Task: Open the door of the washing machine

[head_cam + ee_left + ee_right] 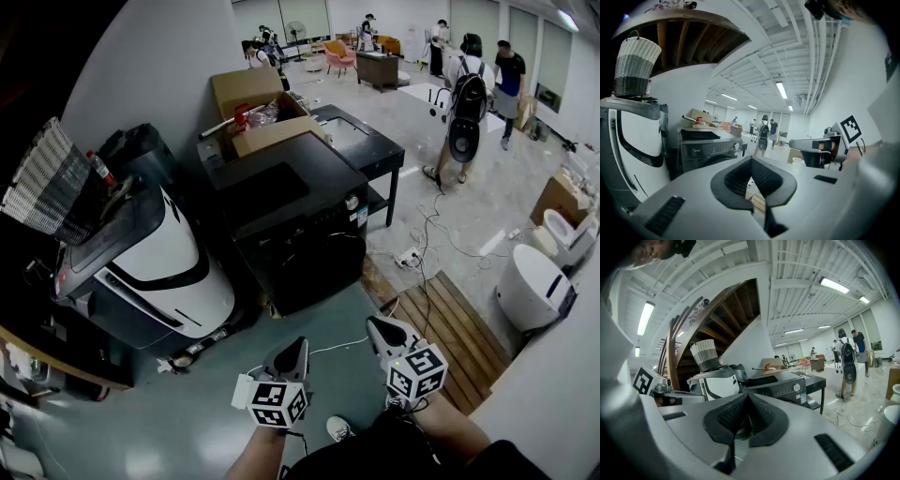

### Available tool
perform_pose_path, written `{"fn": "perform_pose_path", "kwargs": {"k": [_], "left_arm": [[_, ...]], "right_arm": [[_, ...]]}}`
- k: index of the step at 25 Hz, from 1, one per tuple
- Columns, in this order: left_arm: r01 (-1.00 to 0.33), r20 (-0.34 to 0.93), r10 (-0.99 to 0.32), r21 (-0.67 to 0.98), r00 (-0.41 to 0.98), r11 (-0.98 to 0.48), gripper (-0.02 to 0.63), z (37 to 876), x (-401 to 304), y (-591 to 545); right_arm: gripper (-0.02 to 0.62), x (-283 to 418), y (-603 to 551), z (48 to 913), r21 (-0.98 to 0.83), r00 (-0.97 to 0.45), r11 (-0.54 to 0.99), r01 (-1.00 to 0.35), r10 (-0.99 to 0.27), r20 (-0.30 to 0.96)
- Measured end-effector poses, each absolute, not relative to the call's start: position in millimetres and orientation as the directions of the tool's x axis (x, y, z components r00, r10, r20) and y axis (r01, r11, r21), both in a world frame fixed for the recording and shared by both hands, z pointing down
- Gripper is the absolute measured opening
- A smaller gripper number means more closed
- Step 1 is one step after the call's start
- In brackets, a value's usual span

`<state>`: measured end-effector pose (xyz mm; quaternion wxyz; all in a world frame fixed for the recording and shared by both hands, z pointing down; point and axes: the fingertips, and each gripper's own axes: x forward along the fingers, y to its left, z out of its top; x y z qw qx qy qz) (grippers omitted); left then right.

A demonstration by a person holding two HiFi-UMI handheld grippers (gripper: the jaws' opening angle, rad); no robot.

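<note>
The black front-loading washing machine (281,202) stands in the middle of the room, and its round door (323,267) faces me and looks closed. Both grippers hang over the floor a good step in front of it, touching nothing. My left gripper (299,347) is shut and empty. My right gripper (373,323) is also shut and empty. The left gripper view has the washing machine (710,149) ahead on the left, past the shut left gripper (752,163). From the right gripper (747,398), the washing machine (783,389) lies ahead, slightly right.
A white and black appliance (155,267) with a woven basket (47,183) on top stands left of the machine. Behind it is a black table (370,141) with a cardboard box (253,103). A wooden slat mat (450,328), cables (427,244) and a power strip lie to the right. People (464,103) stand farther back.
</note>
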<state>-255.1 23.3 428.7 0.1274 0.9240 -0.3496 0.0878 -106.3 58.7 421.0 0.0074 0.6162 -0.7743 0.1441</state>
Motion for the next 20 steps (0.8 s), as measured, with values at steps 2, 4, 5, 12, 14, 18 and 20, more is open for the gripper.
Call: {"fn": "perform_pose_path", "kwargs": {"k": [2,4,5,12,14,18,20], "left_arm": [[-0.667,0.249,-0.623,0.176,0.742,-0.724,0.018,429,-255,24],[-0.669,0.246,-0.626,0.175,0.740,-0.722,0.017,429,-255,25],[-0.670,0.244,-0.628,0.174,0.739,-0.721,0.018,428,-256,25],[-0.676,0.231,-0.637,0.172,0.735,-0.717,0.018,427,-262,23],[-0.675,0.228,-0.637,0.174,0.736,-0.717,0.018,426,-263,24],[-0.673,0.221,-0.637,0.174,0.738,-0.719,0.018,425,-265,23],[-0.671,0.218,-0.636,0.172,0.740,-0.721,0.018,424,-267,23]], "right_arm": [[0.017,-107,59,419,-0.219,-0.244,0.203,-0.954,-0.953,0.179],[0.017,-107,59,418,-0.224,-0.248,0.208,-0.952,-0.954,0.169],[0.017,-107,60,417,-0.224,-0.250,0.210,-0.951,-0.954,0.165],[0.017,-113,59,414,-0.213,-0.260,0.224,-0.951,-0.953,0.157],[0.017,-113,60,414,-0.210,-0.261,0.226,-0.951,-0.953,0.156],[0.017,-115,59,413,-0.203,-0.264,0.231,-0.951,-0.952,0.156],[0.017,-116,58,411,-0.201,-0.265,0.232,-0.952,-0.952,0.155]]}}
